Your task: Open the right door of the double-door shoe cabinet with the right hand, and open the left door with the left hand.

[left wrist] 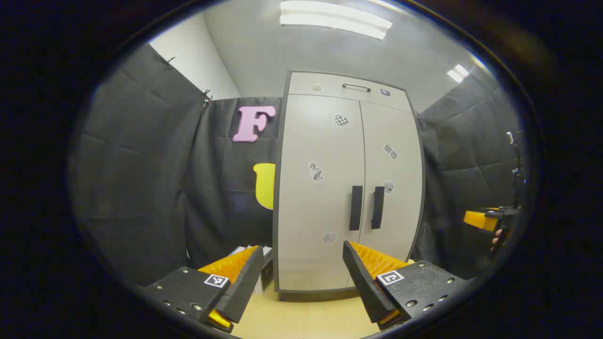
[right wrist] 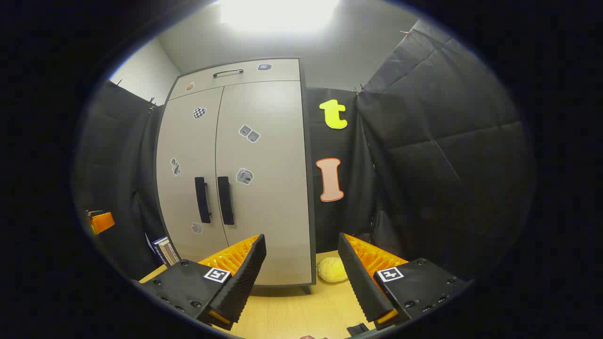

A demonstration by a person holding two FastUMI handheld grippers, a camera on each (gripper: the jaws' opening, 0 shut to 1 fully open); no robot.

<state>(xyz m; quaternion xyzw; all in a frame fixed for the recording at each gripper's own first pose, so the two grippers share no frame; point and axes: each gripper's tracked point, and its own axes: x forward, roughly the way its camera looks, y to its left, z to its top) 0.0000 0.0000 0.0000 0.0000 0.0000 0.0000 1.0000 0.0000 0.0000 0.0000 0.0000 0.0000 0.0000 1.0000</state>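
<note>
Clearly, nothing is being opened yet: both doors of the shoe cabinet are sitting closed ahead, while the left claw and right claw are hovering spread. Next, the right claw should be reaching for the right door handle.

The shoe cabinet stands on the table against the cloth wall, its two doors side by side — their handles just apart at the middle seam. A drawer sits above the doors. A sponge lies on the table right of the cabinet — some boxes on its left.
</note>
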